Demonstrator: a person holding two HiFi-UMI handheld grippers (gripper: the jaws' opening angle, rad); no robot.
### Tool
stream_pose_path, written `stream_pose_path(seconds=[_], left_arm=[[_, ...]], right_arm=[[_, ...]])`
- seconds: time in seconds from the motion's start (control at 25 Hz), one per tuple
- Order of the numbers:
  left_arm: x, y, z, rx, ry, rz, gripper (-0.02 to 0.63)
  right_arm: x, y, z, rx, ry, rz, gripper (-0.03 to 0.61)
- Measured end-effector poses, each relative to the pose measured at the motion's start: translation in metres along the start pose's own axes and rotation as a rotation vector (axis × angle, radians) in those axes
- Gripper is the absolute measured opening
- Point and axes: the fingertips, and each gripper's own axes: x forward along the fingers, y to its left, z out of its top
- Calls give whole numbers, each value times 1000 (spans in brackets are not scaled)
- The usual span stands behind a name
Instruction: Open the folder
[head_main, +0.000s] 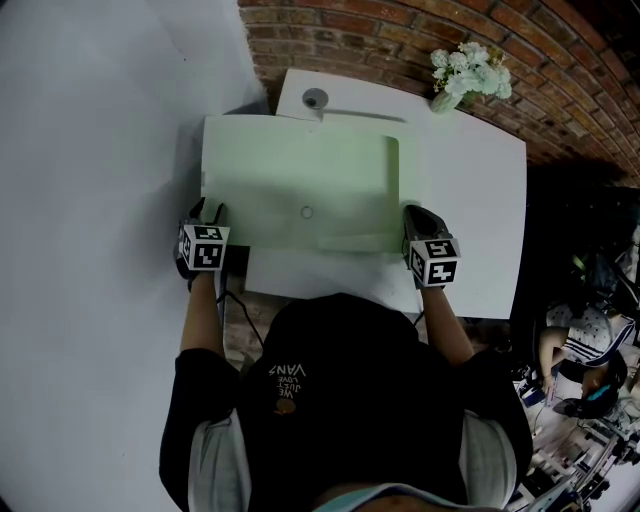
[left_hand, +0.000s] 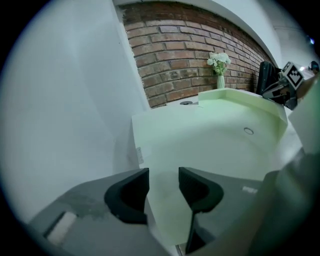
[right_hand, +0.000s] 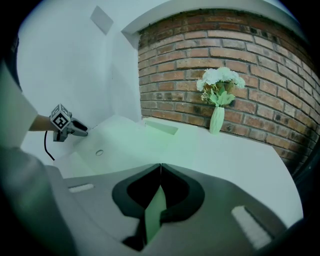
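A: Left side first. What's there?

B: Plain white wall. Beside it, the left gripper, pointing down at the folder's near-left corner.

A: Jaw state?

B: Apart. The left gripper view shows a clear gap between the pads, with the pale green cover visible through it. The pads straddle the left edge; neither presses on it.

A: Folder position?

B: The folder lies flat and closed on the left part of the white table, with its long side running left to right. Its left end seems to reach past the table's edge toward the wall. There is a small round snap near the middle of the cover. A white sheet shows under the near edge; I can't tell whether it belongs to the folder.

A: Right side?

B: The right gripper is at the folder's right edge, near the front corner. Its jaws are together, clamped on a thin green sheet of the folder that runs down between the pads.

A: Anything beyond that?

B: Bare table to the right. At the far right of the table, against the brick wall, stands a vase of white flowers, well apart from the folder.
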Motion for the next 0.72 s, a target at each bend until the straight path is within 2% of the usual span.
stream_pose_path(seconds=[0.44,0.72], left_arm=[[-1,0,-3,-25,0,-5,189],[-22,4,12,-11,-52,11,190]], right_arm=[[0,0,0,2,5,-2,2],[0,0,1,15,-2,6,0]])
